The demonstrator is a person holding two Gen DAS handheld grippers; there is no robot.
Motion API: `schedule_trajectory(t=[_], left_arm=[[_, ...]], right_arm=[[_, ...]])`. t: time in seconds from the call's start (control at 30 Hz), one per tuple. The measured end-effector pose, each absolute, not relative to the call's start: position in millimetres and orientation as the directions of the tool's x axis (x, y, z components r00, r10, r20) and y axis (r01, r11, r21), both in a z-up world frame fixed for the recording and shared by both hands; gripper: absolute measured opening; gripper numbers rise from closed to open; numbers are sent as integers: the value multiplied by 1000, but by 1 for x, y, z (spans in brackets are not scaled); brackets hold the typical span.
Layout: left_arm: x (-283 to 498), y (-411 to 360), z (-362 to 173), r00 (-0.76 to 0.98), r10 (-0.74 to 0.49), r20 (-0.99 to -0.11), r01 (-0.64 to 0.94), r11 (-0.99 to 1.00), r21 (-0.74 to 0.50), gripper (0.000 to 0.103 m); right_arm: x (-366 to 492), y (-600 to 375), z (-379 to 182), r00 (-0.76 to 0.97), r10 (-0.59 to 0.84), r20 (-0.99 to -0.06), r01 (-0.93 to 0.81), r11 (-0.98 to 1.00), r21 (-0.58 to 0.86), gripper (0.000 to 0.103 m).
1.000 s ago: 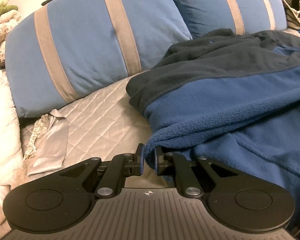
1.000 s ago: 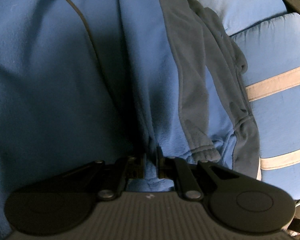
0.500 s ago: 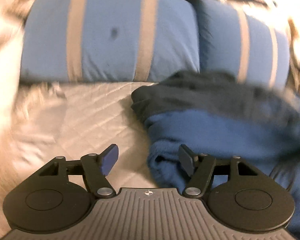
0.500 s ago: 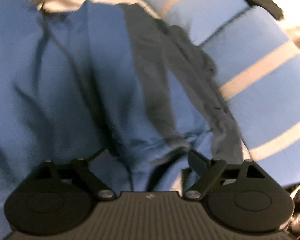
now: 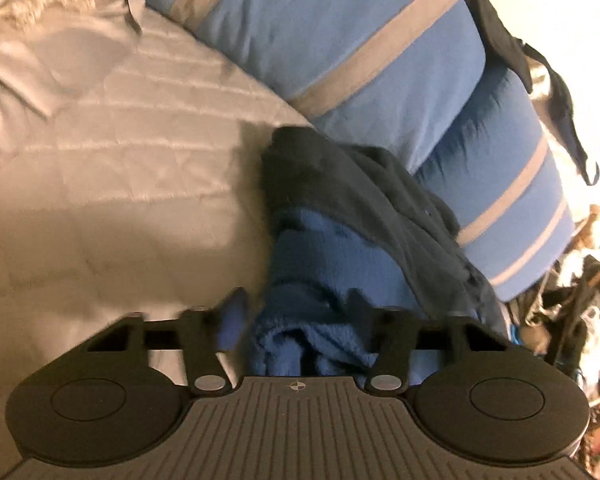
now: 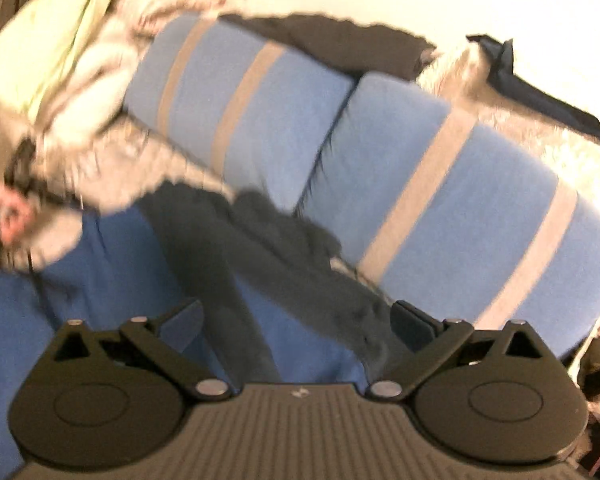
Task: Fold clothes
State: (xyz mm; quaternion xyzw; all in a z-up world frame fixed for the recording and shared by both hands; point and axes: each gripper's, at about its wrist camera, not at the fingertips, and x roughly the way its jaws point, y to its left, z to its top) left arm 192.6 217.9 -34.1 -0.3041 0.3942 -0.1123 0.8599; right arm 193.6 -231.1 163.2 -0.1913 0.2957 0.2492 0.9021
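Fleece (image 5: 324,240) lies bunched on the bed (image 5: 100,184) against the striped pillows (image 5: 340,40). Left gripper (image 5: 296,312) has just been closing, its jaws apart with a blue fold between them. Right gripper (image 6: 296,320) has just been opening and stands wide, clear above the fleece (image 6: 132,264)
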Motion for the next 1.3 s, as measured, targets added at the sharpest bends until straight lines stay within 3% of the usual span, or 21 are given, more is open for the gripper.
schedule_trajectory(t=[0.07,0.17,0.37,0.57,0.77,1.13,1.17,1.2,1.23,1.3], left_arm=[[188,220,-38,666,-441,-601,-36,786,-617,25],[183,222,-39,683,-446,-578,19,803,-596,22],[176,200,-33,736,-359,-574,153,914,-375,22],[172,183,-35,782,-299,-547,235,954,-185,22],[164,180,-44,814,-283,-507,240,959,-149,22],[162,185,-50,826,-302,-476,252,953,-168,22],[162,185,-51,826,-302,-475,252,953,-168,22],[162,185,-51,827,-303,-474,252,953,-169,22],[162,185,-51,826,-304,-474,252,952,-172,22],[162,186,-52,825,-308,-474,253,951,-178,22]], right_arm=[[204,-215,169,710,351,-610,-566,800,-198,103],[218,-190,174,715,381,-586,-578,793,-190,103],[254,-130,147,651,460,-604,-633,768,-97,103],[289,-65,93,578,497,-647,-714,692,-106,98],[325,-7,45,548,503,-668,-746,655,-118,89],[388,65,-21,521,522,-675,-704,710,6,70],[393,71,-27,519,516,-681,-702,712,5,68],[395,74,-31,510,516,-688,-701,713,15,49],[397,75,-35,499,518,-695,-701,712,28,40],[390,75,-33,497,523,-693,-712,702,19,11]])
